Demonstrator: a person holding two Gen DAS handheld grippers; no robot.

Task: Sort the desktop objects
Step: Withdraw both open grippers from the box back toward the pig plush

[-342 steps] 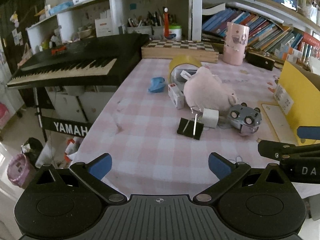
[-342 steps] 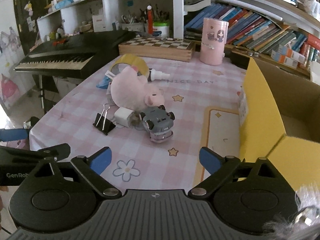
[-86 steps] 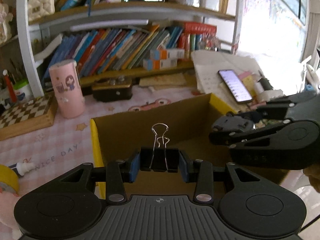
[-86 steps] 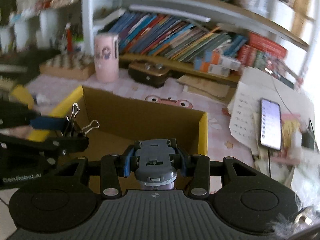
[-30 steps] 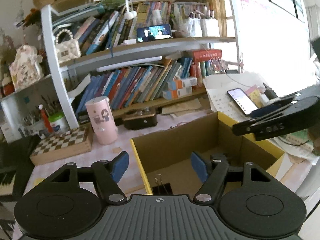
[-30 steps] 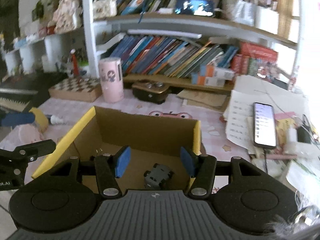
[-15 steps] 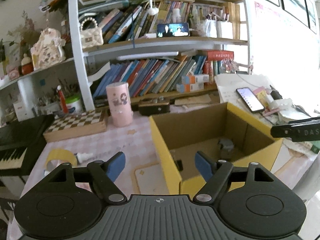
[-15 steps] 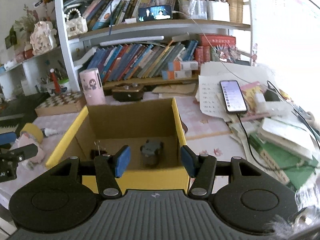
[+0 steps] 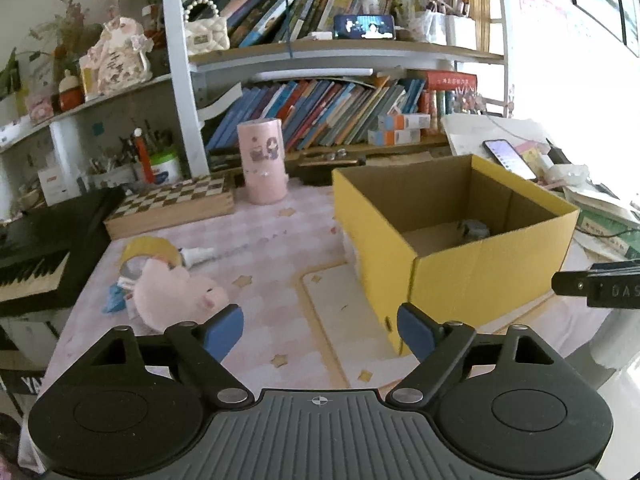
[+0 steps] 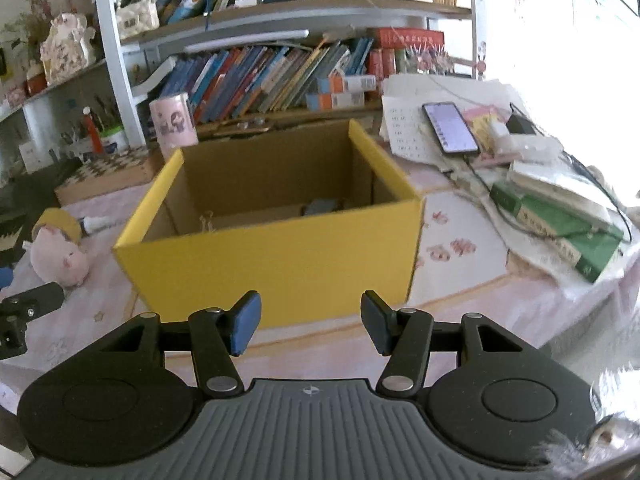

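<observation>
Jaws on your left gripper are opening, with nothing between the blue pads; only the pink checked tablecloth and a pale mat show in the gap. Your right gripper stands about half open and holds nothing either, its pads apart in front of the near wall of the yellow cardboard box.

Just ahead and left of your left gripper lies the pink plush toy, with a blue scrap at its far left side. Just beyond the plush are a roll of yellow tape and a small white bottle on its side. Ahead and right of that gripper sits the same box, and the grey toy car rests on its floor at the far right. From your right gripper, the car lies straight ahead inside the box, and the binder clip stands left of it on the box floor, well apart from the car.

Beyond the box to the left stand a pink cylindrical container and a wooden chessboard, with a black keyboard at the far left. To the far right of your right gripper a phone lies on papers, near a green book. Shelves of books run along the back.
</observation>
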